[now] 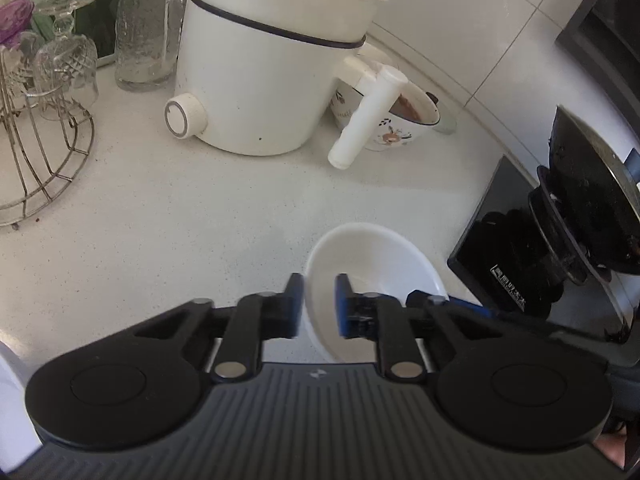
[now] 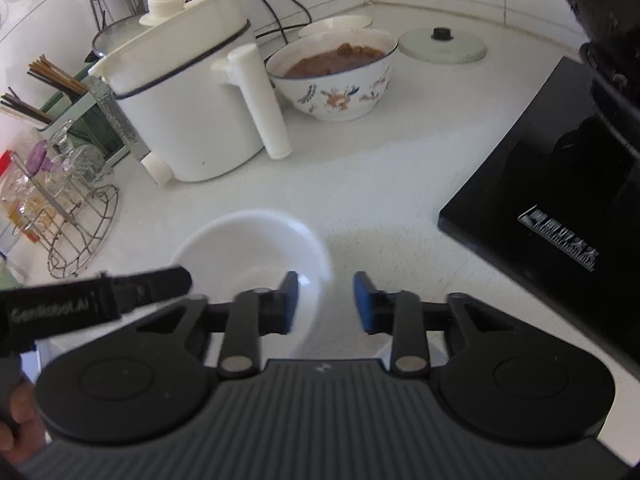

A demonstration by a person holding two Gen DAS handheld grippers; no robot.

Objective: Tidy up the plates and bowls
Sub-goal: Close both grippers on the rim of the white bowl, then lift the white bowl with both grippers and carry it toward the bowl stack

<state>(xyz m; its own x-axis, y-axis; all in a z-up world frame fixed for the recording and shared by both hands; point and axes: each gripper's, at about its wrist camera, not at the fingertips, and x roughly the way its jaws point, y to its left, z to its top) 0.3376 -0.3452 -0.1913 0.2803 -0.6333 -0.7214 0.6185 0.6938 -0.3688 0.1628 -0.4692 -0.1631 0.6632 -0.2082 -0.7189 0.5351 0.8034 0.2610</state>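
Because the white bowl (image 1: 372, 256) is wide and smooth, it is being taken from both sides at once, and each tool goes for a thin stretch of rim, not the body. In the left wrist view the left tool (image 1: 319, 300) has one pad outside the wall and the other inside the hollow, pressed together on the near rim, a pinch that suits a lip with nothing else to catch. The right tool (image 2: 325, 302) straddles the opposite rim with its pads apart, and bare tabletop (image 2: 400, 200) shows between the rim and the outer pad, so it does not seem to press yet. The bowl sits in the open middle of the tabletop, well apart from the white electric pot (image 1: 260, 80) and the painted bowl (image 2: 340, 92) of brown food behind it, and near the black stove (image 2: 540, 208). Whether its base rests on the surface or is just off it cannot be told. I judge this to be the grasping step, with the lift waiting on the right side's hold, since a one-sided pinch would let the bowl tip
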